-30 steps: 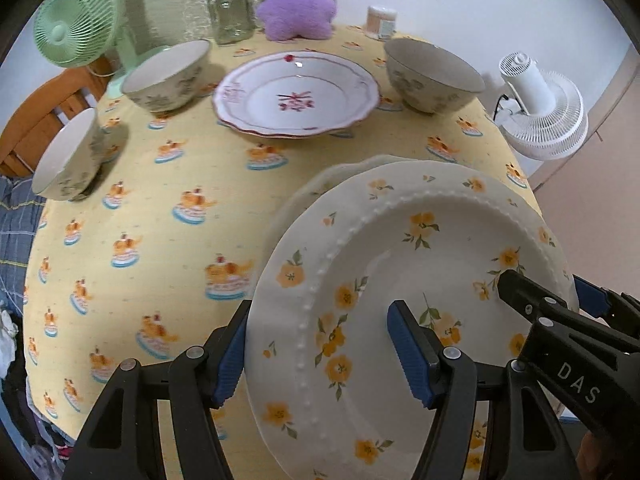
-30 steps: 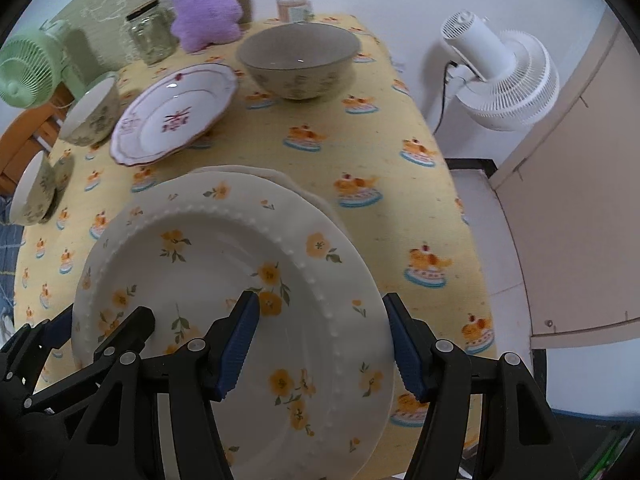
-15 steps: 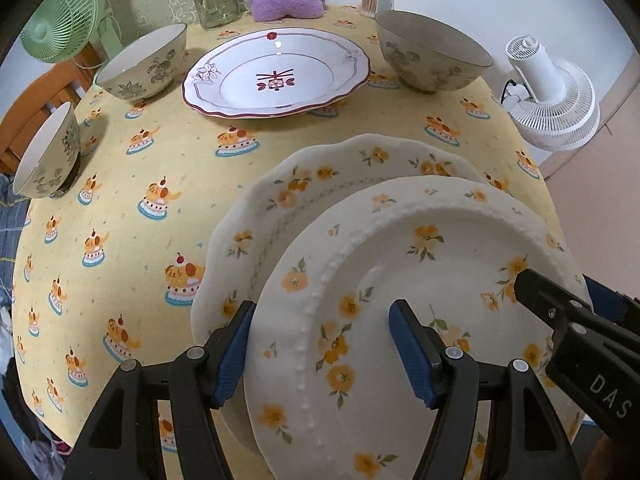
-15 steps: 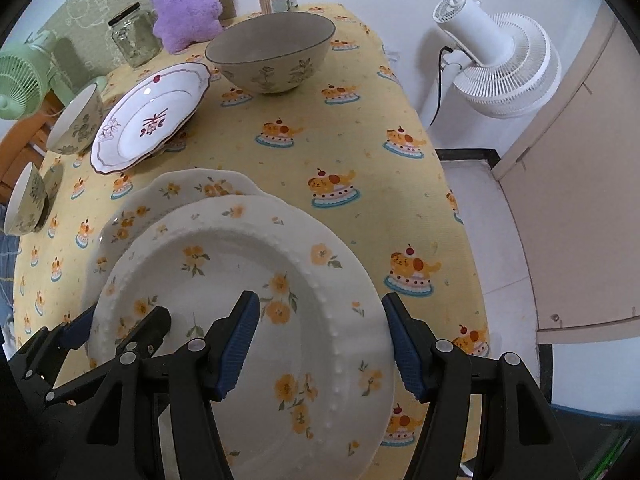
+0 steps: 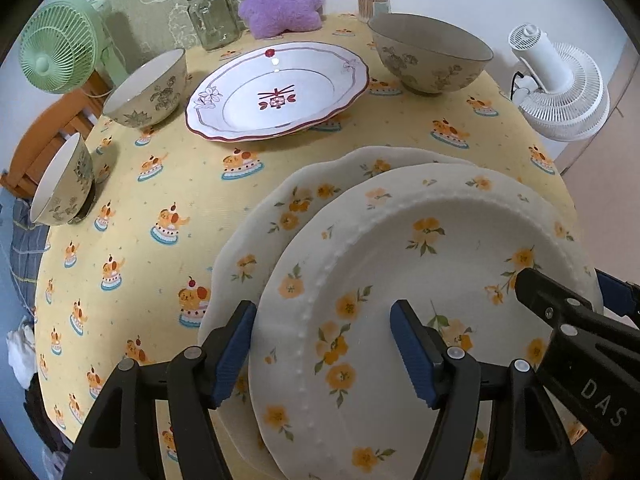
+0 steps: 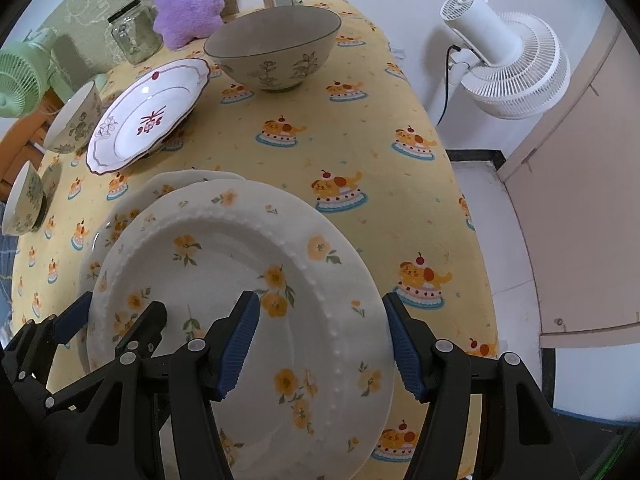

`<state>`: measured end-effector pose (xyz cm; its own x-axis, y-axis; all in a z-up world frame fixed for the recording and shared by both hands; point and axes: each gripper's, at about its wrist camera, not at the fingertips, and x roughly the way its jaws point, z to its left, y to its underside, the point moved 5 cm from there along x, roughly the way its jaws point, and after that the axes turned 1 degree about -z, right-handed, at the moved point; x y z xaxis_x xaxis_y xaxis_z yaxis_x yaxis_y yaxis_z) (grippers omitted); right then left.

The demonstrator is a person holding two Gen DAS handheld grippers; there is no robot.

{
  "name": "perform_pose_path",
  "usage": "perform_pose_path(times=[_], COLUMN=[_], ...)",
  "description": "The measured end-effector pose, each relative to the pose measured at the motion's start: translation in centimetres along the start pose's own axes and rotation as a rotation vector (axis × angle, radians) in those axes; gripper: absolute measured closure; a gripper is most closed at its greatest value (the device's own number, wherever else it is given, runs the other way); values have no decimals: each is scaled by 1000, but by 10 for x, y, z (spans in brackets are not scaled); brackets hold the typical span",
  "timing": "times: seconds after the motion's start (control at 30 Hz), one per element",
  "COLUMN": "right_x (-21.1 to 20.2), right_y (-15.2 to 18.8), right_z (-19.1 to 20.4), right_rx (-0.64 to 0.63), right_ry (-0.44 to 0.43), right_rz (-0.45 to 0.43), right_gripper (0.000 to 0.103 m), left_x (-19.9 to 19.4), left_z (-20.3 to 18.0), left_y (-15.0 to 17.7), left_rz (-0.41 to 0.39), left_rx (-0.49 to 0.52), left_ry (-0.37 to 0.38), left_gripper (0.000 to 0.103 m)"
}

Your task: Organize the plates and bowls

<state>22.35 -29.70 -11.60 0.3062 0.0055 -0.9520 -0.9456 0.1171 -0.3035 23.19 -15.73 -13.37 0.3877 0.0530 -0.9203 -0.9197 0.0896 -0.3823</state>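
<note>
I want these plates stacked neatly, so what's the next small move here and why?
Probably shift the beaded plate toward the far-left until centred, then open. It sits offset over the scalloped plate, each rim straddled by the left hand-held gripper and right hand-held gripper.

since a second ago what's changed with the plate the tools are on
The beaded plate has come down toward the scalloped plate lying on the table, which was almost hidden a second ago and now shows at its left. Whether they touch cannot be told. Left tool and right tool each straddle a side of the beaded plate's rim as before. The bowls and the red-trimmed plate stayed put.
</note>
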Motion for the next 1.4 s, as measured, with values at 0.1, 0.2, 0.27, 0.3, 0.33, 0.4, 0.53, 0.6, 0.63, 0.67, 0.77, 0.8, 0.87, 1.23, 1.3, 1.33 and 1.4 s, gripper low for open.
perform_pose_path(times=[0.1, 0.2, 0.27, 0.3, 0.33, 0.4, 0.53, 0.6, 0.63, 0.67, 0.77, 0.8, 0.87, 1.23, 1.3, 1.33, 1.4], right_x=[-2, -7, -10, -12, -14, -15, -14, -13, -13, -12, -10, -9, -7, 5, 3, 1, -4], right_y=[1, 5, 9, 12, 14, 18, 20, 19, 18, 16, 10, 9, 5, -2, -1, -2, -2], right_z=[1, -1, -6, -10, -11, -12, -7, -6, -5, -4, 2, 3, 7, 13, 15, 16, 19], right_rx=[-5, -15, -8, 1, 4, 0, -8, -6, -3, -3, -18, -21, -29, -10, -11, -5, 7], right_ry=[-12, -5, 9, 8, 5, 10, 39, 38, 38, 41, 48, 48, 47, 54, 71, 79, 79], right_rz=[-4, -10, -8, -5, -3, 7, 0, -3, -3, -4, -16, -18, -20, 3, -4, -13, -29], right_gripper=[36, 36, 37, 41, 43, 55, 64, 64, 64, 63, 63, 62, 62, 59, 58, 58, 49], left_x=[-1, -4, -9, -11, -13, -16, -18, -18, -18, -18, -17, -17, -16, -16, -18, -19, -23], left_z=[-2, -6, -4, -3, -2, 2, 6, 7, 8, 8, 10, 10, 12, 21, 24, 26, 32], left_y=[0, 4, 5, 6, 6, 6, 7, 7, 7, 7, 5, 5, 4, -1, -1, -1, 0], left_rz=[-1, 10, 4, 0, -4, -11, -13, -17, -17, -17, -18, -18, -18, -23, -26, -29, -36], left_rx=[16, 47, 53, 52, 50, 43, 41, 38, 37, 34, 26, 24, 20, -4, -1, 3, 12], left_ry=[-21, -18, -6, -1, 4, 7, 15, 19, 21, 21, 28, 31, 32, 62, 70, 75, 84], left_gripper=[30, 24, 23, 23, 23, 23, 23, 23, 23, 23, 23, 23, 23, 22, 22, 22, 19])
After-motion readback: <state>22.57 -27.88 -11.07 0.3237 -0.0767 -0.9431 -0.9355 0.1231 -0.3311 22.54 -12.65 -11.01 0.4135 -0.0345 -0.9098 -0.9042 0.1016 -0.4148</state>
